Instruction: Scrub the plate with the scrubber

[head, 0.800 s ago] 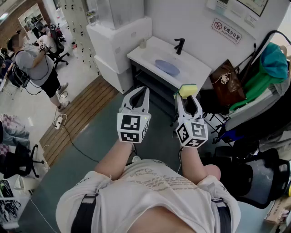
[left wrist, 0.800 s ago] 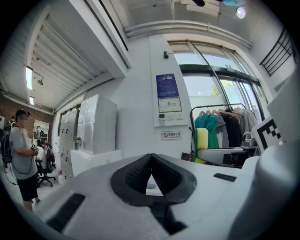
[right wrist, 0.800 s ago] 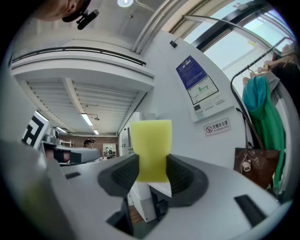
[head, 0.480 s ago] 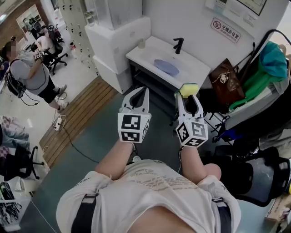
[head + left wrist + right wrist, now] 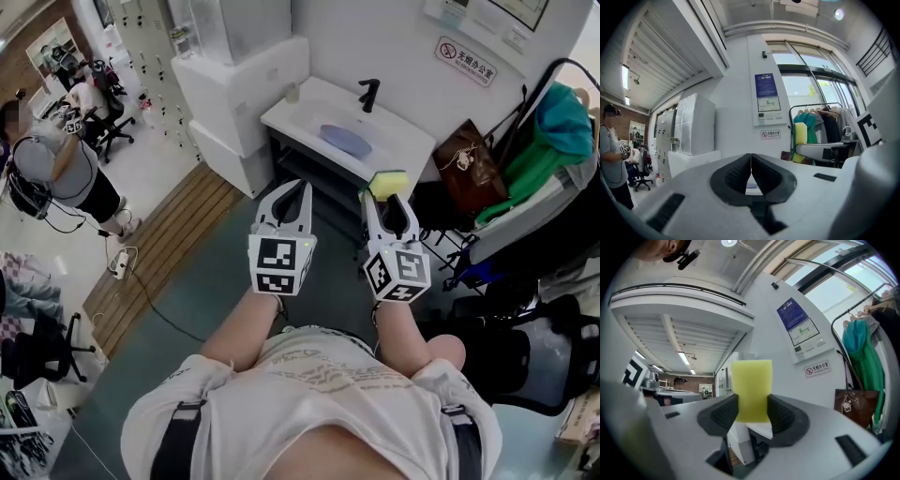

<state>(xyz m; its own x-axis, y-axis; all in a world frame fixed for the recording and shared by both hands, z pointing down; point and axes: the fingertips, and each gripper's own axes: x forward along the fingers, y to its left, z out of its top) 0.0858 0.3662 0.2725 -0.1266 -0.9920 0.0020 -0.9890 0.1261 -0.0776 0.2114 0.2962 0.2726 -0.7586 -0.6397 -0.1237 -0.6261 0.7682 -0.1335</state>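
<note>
Blue plate (image 5: 345, 140) in sink (image 5: 312, 111); yellow scrubber (image 5: 751, 390) upright.

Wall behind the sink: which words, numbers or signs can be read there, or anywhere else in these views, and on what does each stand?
"无烟办公室", beside a red no-smoking symbol, on the small white wall sign.
Blue notice higher on the same wall: print too small to read.
White notice just under the blue one: too small to read.
Nothing else can be read.
</note>
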